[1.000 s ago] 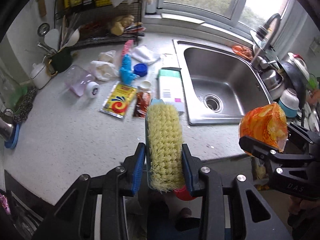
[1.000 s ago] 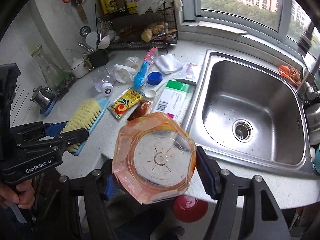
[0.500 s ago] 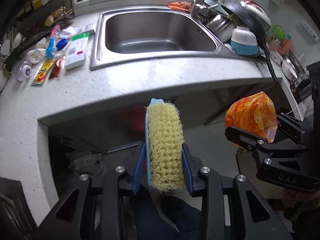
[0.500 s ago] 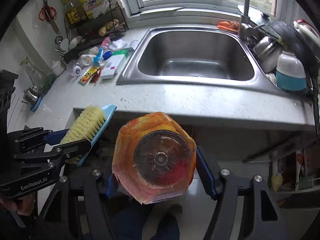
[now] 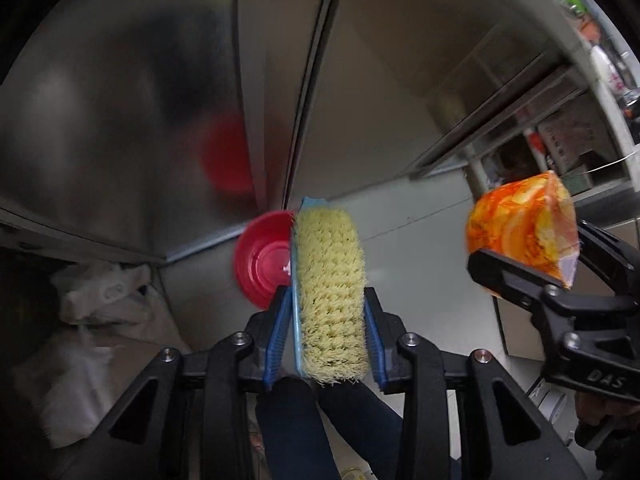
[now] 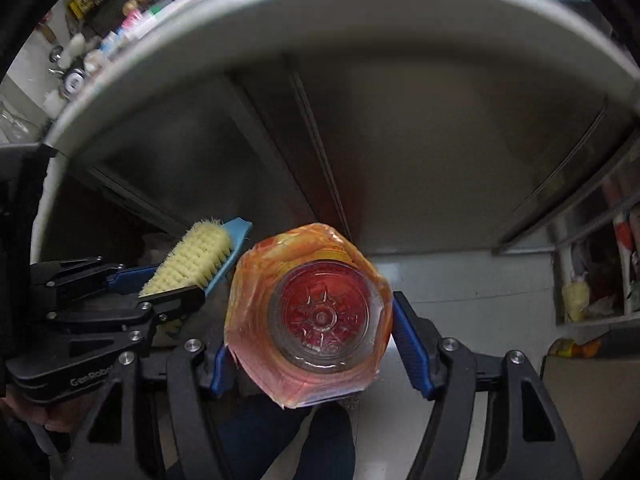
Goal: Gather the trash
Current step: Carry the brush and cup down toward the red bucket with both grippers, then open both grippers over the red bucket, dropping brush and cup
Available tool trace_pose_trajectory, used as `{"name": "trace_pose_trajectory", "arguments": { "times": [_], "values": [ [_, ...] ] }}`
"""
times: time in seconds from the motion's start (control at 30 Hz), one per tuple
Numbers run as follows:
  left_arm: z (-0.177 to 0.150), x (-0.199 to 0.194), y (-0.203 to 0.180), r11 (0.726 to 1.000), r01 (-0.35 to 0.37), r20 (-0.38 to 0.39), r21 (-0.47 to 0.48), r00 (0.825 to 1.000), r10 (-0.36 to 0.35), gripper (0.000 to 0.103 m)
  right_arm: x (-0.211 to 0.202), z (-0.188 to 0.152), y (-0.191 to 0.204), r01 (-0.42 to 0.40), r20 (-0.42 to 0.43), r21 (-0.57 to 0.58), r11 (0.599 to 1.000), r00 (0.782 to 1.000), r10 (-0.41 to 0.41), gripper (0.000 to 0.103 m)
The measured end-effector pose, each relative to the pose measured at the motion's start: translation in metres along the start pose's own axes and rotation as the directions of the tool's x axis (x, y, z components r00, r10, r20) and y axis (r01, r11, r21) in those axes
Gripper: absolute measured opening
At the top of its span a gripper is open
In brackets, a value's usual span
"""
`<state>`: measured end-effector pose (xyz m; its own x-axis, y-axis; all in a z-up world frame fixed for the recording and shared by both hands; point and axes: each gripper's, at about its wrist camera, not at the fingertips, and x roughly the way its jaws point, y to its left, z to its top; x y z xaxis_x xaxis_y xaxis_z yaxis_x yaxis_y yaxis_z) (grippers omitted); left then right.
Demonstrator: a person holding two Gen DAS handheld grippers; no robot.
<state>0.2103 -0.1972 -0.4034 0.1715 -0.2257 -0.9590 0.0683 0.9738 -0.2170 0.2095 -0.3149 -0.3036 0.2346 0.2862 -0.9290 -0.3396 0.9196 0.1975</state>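
Domestic kitchen, viewed low beside the units. Pale countertop edge (image 6: 240, 12) overhead; stainless cabinet doors (image 6: 400, 152) beneath. Bottles and packets (image 6: 104, 40) crowd the counter's far end. Open lower shelving (image 5: 560, 148) holds stored goods.

A pale tiled floor (image 5: 420, 216) is seen below the steel cabinet doors (image 6: 400, 152). On the floor a red bowl (image 5: 262, 258) is placed, close to the cabinet front. At the left, white plastic bags (image 5: 104, 292) are laid on the floor. Above, the countertop edge (image 6: 280, 12) is seen, and small blurred items (image 6: 100, 44) are standing on it.
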Motion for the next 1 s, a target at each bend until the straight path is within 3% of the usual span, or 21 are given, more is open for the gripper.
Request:
{"name": "trace_pose_trajectory", "arguments": {
  "times": [0.13, 0.27, 0.5, 0.67, 0.77, 0.93, 1.0],
  "values": [
    [-0.001, 0.076, 0.018, 0.999, 0.027, -0.062, -0.033, 0.998, -0.029, 0.033, 0.066, -0.012, -0.01, 0.005, -0.026, 0.025, 1.0, 1.0, -0.005, 0.065],
    [0.001, 0.141, 0.026, 1.0, 0.004, -0.08, -0.009, 0.997, -0.004, 0.033, 0.114, -0.022, -0.021, 0.011, -0.033, 0.063, 0.998, 0.999, -0.009, 0.065],
    [0.007, 0.208, 0.027, 0.999, -0.027, -0.104, 0.036, 0.994, 0.031, 0.035, 0.17, -0.034, -0.034, 0.022, -0.056, 0.091, 0.996, 0.998, -0.017, 0.065],
    [0.012, 0.207, 0.022, 0.996, -0.049, -0.067, 0.069, 0.996, 0.054, 0.058, 0.179, -0.038, -0.041, 0.023, -0.071, 0.095, 0.995, 0.997, -0.016, 0.065],
    [0.013, 0.199, 0.027, 0.995, -0.02, -0.076, 0.093, 0.997, 0.027, 0.058, 0.176, -0.036, -0.041, 0.021, -0.083, 0.092, 0.996, 0.996, -0.013, 0.065],
    [0.011, 0.169, 0.035, 0.997, -0.037, -0.037, 0.062, 0.999, 0.039, 0.058, 0.16, -0.023, -0.043, 0.011, -0.083, 0.085, 0.996, 0.997, -0.004, 0.065],
    [0.009, 0.155, 0.04, 0.998, -0.025, -0.02, 0.05, 0.999, 0.026, 0.065, 0.154, -0.018, -0.037, 0.007, -0.085, 0.081, 0.997, 0.996, 0.0, 0.065]
  ]
}}
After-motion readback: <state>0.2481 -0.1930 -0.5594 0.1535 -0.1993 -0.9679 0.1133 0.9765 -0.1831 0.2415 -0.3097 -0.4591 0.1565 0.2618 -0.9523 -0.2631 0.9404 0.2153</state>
